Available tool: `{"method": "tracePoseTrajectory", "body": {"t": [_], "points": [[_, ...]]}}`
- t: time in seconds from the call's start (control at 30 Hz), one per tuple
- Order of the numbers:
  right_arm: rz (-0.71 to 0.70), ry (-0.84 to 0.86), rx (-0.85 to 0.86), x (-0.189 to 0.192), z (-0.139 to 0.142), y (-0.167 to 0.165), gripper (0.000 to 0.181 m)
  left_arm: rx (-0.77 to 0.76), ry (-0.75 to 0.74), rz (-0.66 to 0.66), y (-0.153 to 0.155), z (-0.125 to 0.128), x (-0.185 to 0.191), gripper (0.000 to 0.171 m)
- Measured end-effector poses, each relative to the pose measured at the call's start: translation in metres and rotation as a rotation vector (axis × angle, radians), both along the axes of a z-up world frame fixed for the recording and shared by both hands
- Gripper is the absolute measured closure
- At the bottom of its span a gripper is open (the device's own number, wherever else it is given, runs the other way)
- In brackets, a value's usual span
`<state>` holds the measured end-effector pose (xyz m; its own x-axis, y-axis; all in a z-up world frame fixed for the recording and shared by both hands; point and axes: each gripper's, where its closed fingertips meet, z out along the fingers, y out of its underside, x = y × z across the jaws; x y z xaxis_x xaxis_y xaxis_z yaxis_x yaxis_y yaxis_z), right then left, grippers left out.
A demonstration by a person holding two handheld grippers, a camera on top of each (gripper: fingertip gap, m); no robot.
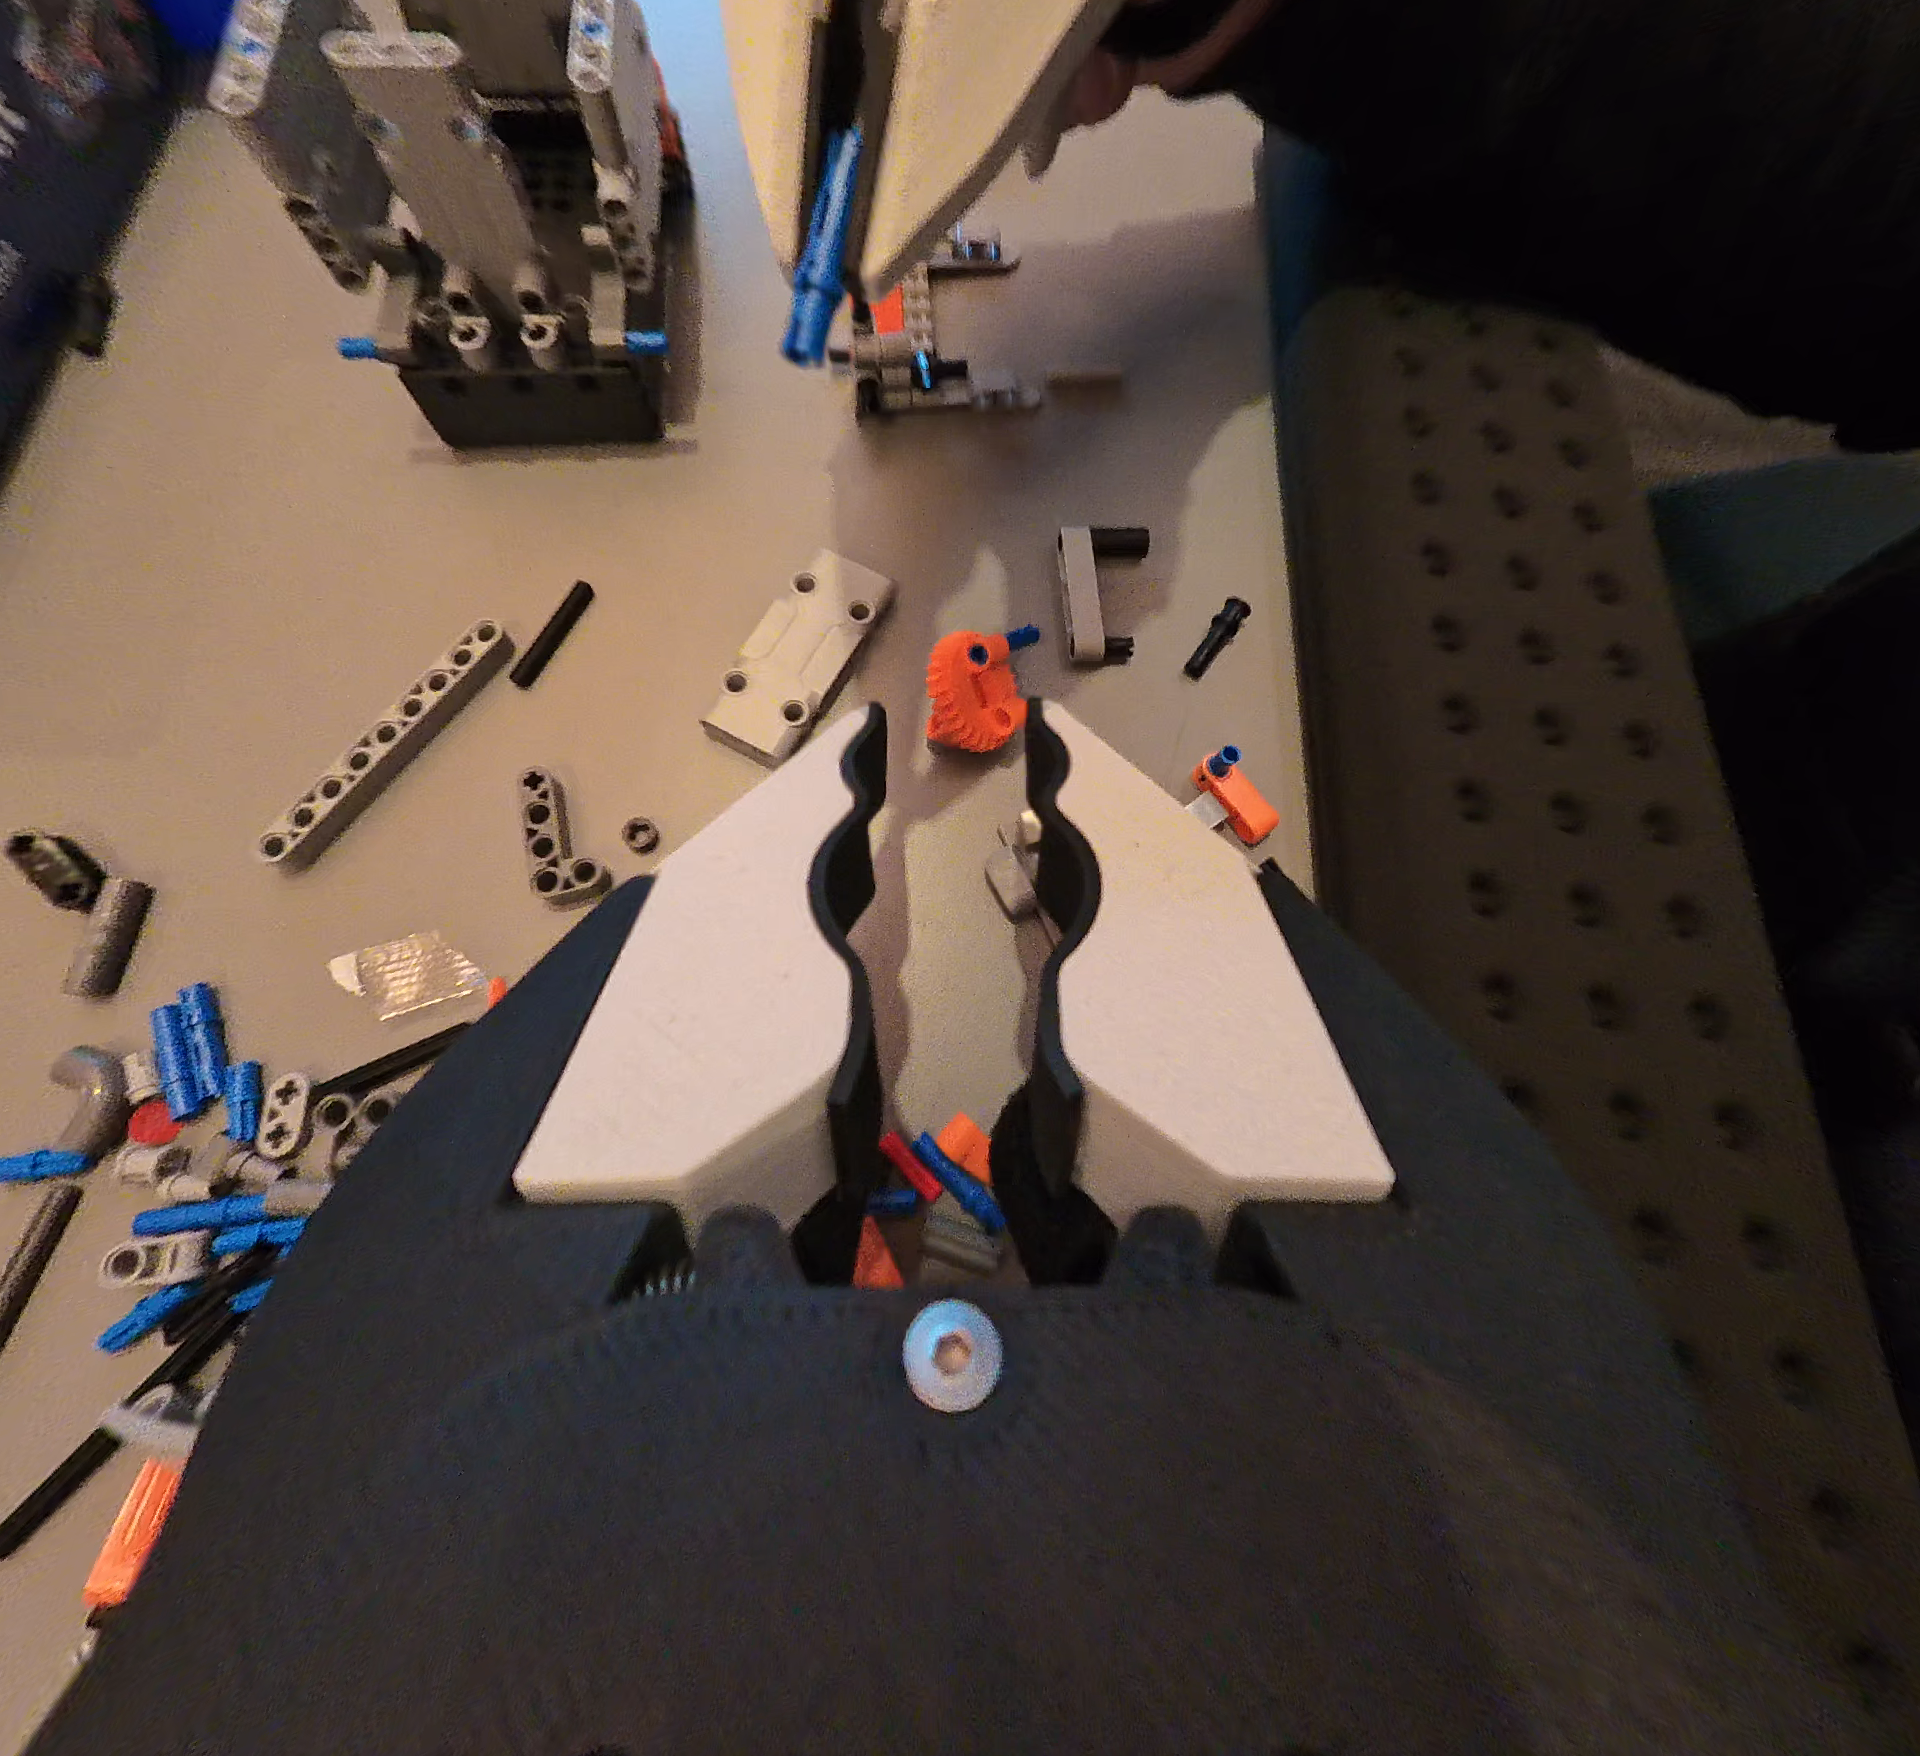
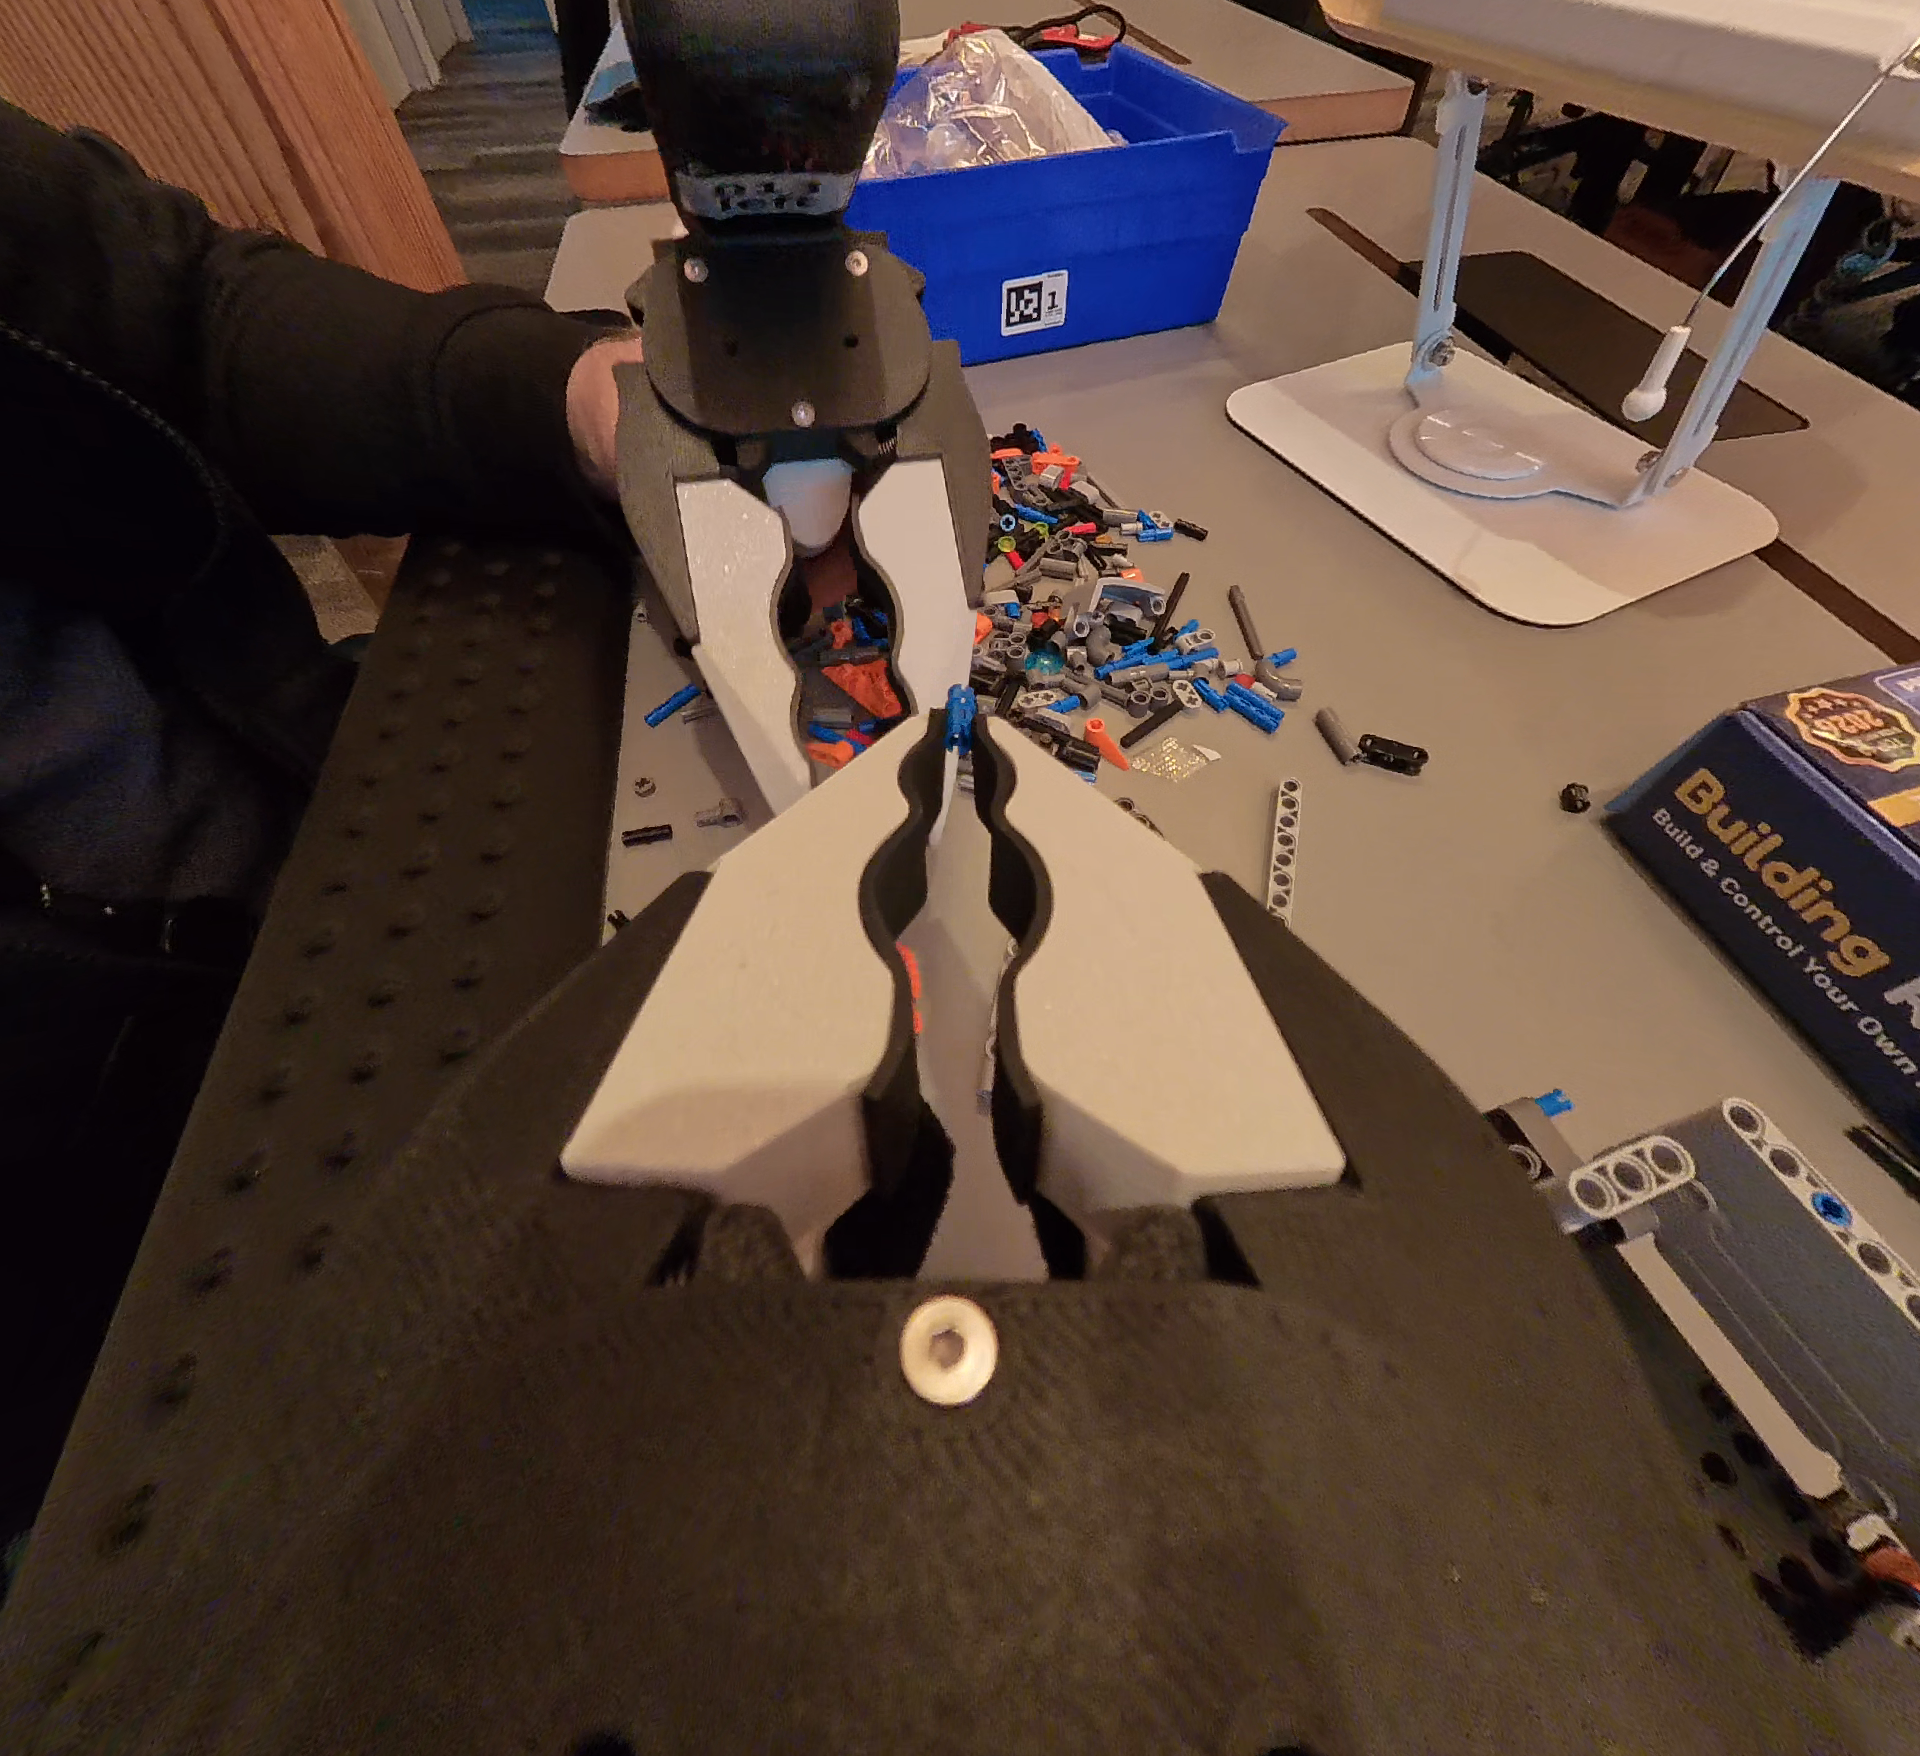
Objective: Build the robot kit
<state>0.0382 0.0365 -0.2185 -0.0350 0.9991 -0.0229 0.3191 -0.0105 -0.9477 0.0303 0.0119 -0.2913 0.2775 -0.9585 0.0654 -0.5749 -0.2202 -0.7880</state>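
Right gripper (image 2: 956,740): fingertips pinched tight on the blue pin (image 2: 958,714), pin poking out past the tips, held in the air.
Left gripper (image 1: 956,719): jaws parted, nothing between them, hovering just short of the orange gear (image 1: 971,690).
Small build (image 1: 909,350): beyond the gear, right under the pin.
Tall build (image 1: 499,179): left of the gear, well apart.
Doing it well, by my read: keep the pin straight in the pinch, no twist, grip firm near its end.

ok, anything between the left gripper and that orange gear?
Nothing visible. The orange gear lies on bare table just past the open left gripper tips. A small grey piece lies nearer, under the gap between the fingers; a grey plate sits left of the gear, apart.
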Motion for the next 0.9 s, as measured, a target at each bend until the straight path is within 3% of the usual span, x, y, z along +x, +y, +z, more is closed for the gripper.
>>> {"method": "tracePoseTrajectory", "body": {"t": [0.23, 0.37, 0.6, 0.9], "points": [[0.008, -0.005, 0.016, 0.0, 0.001, -0.003, 0.179, -0.057, 0.142, -0.029, -0.003, -0.029, 0.015, 0.141], [0.01, -0.005, 0.02, 0.001, 0.002, -0.004, 0.179, -0.102, 0.173, -0.03, -0.004, -0.039, 0.018, 0.147], [0.008, -0.005, 0.024, 0.003, 0.002, -0.005, 0.179, -0.126, 0.125, -0.016, -0.002, -0.035, 0.021, 0.157], [0.0, -0.022, 0.023, 0.006, -0.002, -0.003, 0.179, -0.16, 0.12, -0.011, -0.005, -0.035, 0.017, 0.157]]}}
